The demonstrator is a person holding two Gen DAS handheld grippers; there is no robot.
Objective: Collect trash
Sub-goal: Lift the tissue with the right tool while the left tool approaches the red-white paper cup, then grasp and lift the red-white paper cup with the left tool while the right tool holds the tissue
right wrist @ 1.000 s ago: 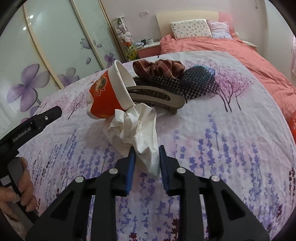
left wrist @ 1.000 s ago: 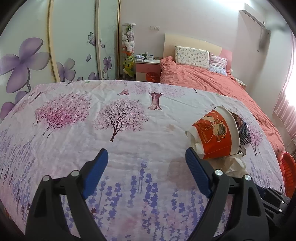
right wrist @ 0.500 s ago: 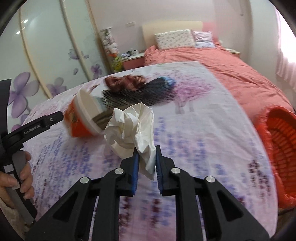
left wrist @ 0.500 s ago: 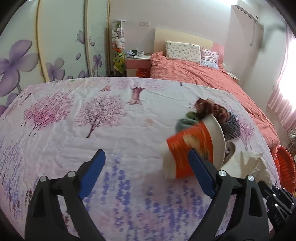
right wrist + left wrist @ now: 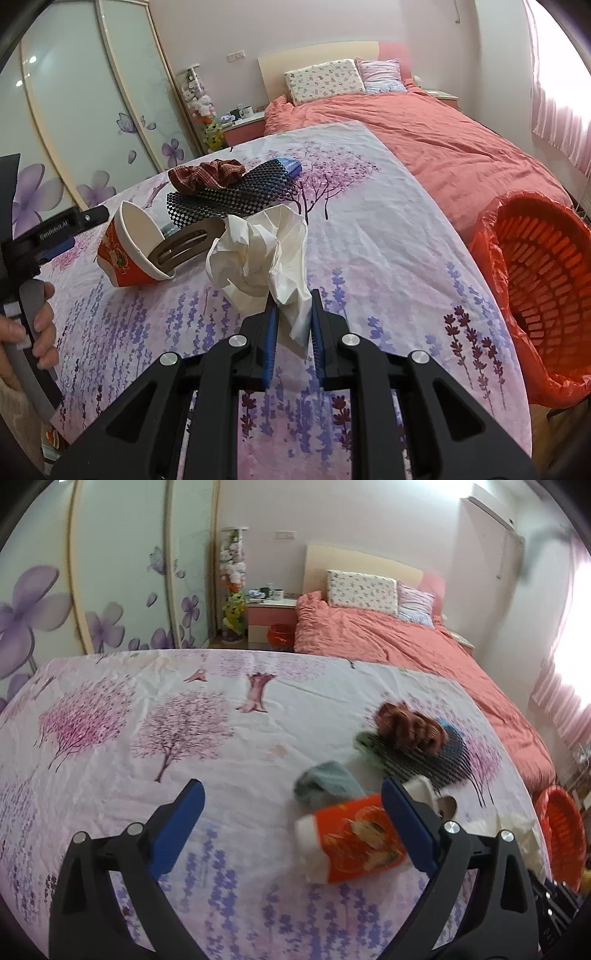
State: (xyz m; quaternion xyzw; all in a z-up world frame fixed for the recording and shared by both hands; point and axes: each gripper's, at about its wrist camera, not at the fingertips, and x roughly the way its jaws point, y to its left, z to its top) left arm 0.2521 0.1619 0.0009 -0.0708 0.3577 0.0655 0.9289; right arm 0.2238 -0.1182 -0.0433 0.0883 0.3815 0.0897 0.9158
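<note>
Right tongs (image 5: 291, 321) are clenched on a crumpled white tissue (image 5: 258, 254), held up over the flowered sheet (image 5: 388, 236); left tongs (image 5: 291, 805) gape wide, jaws having just been opening, w/ a red paper cup (image 5: 354, 845) lying on its side between the pads, untouched as far as can be told. Right view alone shows the cup's white inside and a tan hair clip (image 5: 184, 247) at its mouth, plus the whole red mesh basket (image 5: 535, 280) w/ a red bag liner beside the sheet's edge; left view cuts that basket off at the frame edge and shows the tissue only as a pale blur behind its right finger. Left view alone shows a green-grey sock (image 5: 328, 782) behind the cup. Cup is motion-blurred there, print unreadable. A ruffled rust scrunchie (image 5: 207, 173) sits on a black-white checked mat (image 5: 236, 199). A hand (image 5: 40, 332) grips the left handle, partly cut off.
</note>
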